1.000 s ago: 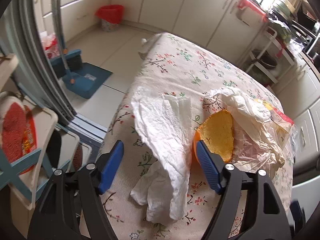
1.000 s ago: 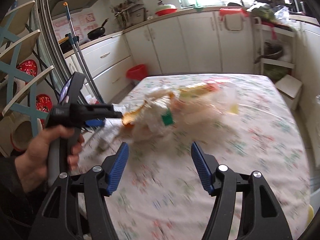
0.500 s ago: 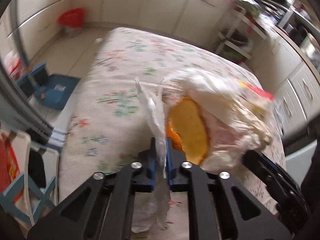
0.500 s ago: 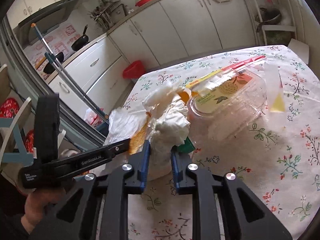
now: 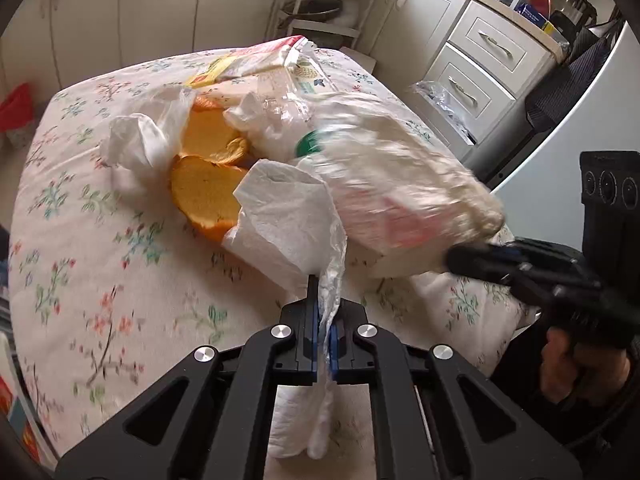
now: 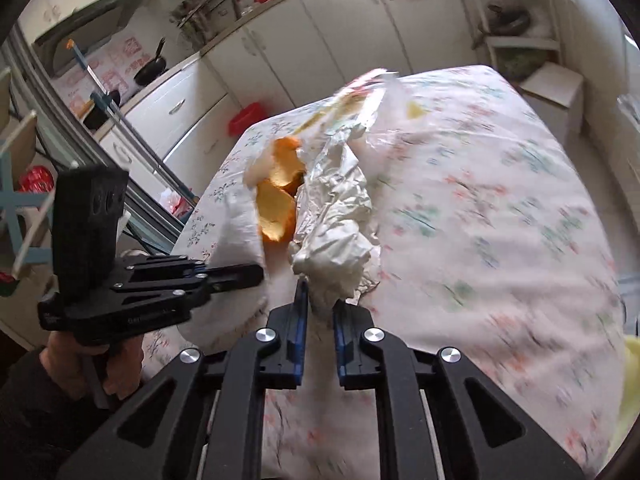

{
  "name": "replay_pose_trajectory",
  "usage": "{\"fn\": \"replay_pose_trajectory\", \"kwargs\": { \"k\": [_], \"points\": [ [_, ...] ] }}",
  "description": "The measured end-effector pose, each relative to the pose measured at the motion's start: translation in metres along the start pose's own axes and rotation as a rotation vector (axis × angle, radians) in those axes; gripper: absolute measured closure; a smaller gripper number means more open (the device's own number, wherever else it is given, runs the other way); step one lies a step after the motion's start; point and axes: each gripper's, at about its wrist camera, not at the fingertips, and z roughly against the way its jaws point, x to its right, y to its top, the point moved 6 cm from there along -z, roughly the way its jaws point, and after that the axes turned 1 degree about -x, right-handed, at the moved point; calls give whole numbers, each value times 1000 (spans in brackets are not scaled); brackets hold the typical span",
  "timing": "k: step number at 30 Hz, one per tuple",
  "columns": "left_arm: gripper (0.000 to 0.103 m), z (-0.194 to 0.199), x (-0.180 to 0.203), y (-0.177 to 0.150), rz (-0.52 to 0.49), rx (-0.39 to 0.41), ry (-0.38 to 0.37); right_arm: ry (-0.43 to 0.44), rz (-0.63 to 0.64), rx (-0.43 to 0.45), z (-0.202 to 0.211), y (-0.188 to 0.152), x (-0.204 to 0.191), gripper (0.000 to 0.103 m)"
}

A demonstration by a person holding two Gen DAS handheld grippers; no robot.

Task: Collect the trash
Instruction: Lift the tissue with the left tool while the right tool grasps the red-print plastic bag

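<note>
Trash bag (image 5: pixel 288 216) of thin white plastic, sprawled open on a floral tablecloth (image 5: pixel 120 264), pinched at one twisted edge by the fully clenched left gripper (image 5: pixel 325 316) at the near table edge. Opposite edge, bunched and crinkled (image 6: pixel 340 236), caught between the pads of the right gripper (image 6: pixel 320 312), jaws closing on the plastic. Each tool gripped by a hand (image 6: pixel 92 364) in a dark sleeve. Inside the bag mouth, orange peels (image 5: pixel 208 196), a green cap (image 5: pixel 310 142) and a clear plastic package with a yellow label (image 5: pixel 256 68). Beyond the table, pale tiled floor, a red bin (image 6: pixel 246 118) against cream cabinets (image 6: pixel 320 40), a wire rack (image 6: pixel 516 32) with pans, a black wok (image 6: pixel 150 72) on the stove, white drawers (image 5: pixel 476 64) to the side.
</note>
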Motion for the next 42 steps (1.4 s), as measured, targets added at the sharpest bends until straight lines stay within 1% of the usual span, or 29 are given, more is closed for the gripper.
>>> {"fn": "replay_pose_trajectory", "kwargs": {
  "k": [3, 8, 9, 10, 11, 12, 13, 14, 16, 17, 18, 20, 21, 22, 26, 28, 30, 34, 36, 38, 39, 40, 41, 42],
  "points": [
    [99, 9, -6, -8, 55, 13, 20, 9, -18, 5, 11, -7, 9, 90],
    [99, 26, -15, -27, 126, 50, 43, 22, -37, -12, 10, -18, 13, 86],
    [99, 26, -16, -33, 145, 51, 61, 22, -35, -30, 9, -21, 14, 82],
    [99, 25, -16, -36, 163, 48, 73, 18, -35, -39, 11, -23, 17, 69],
    [99, 23, -19, -42, 186, 36, 88, 10, -33, -37, 12, -24, 18, 61],
    [98, 20, -21, -47, 198, 23, 102, 0, -34, -32, 14, -26, 22, 49],
    [96, 19, -23, -49, 204, 17, 109, -9, -43, -24, 16, -26, 25, 46],
    [93, 18, -23, -50, 210, 15, 114, -7, -59, -18, 19, -26, 30, 46],
    [85, 16, -21, -49, 216, 19, 114, -2, -103, 7, 24, -24, 40, 43],
    [82, 17, -21, -49, 219, 23, 114, -14, -107, 28, 28, -22, 43, 43],
    [79, 17, -21, -48, 219, 27, 115, -24, -97, 48, 32, -19, 43, 42],
    [77, 16, -20, -46, 215, 31, 118, -23, -49, 83, 36, -14, 32, 41],
    [75, 15, -19, -44, 210, 33, 120, -15, -11, 86, 34, -12, 22, 38],
    [75, 15, -17, -43, 203, 34, 123, -11, 16, 79, 31, -11, 15, 34],
    [75, 15, -19, -46, 187, 32, 131, 12, 102, 21, 9, -18, -11, 30],
    [75, 16, -19, -46, 175, 31, 154, 9, 150, -21, -5, -23, -24, 25],
    [75, 16, -20, -47, 171, 29, 162, 19, 178, -47, -15, -26, -33, 25],
    [74, 17, -21, -45, 179, 27, 158, 6, 253, -92, -37, -36, -52, 25],
    [74, 16, -20, -46, 171, 29, 162, -30, 283, -124, -52, -43, -57, 25],
    [74, 16, -19, -46, 160, 30, 170, -85, 329, -110, -58, -44, -60, 30],
    [74, 16, -18, -46, 158, 32, 173, -108, 344, -104, -59, -43, -60, 43],
    [77, 16, -17, -46, 155, 34, 179, -108, 340, -106, -59, -43, -59, 62],
    [83, 16, -16, -46, 150, 32, 185, -83, 317, -109, -57, -41, -57, 66],
    [96, 14, -15, -47, 141, 22, 181, -63, 295, -107, -55, -40, -54, 74]
  ]
}}
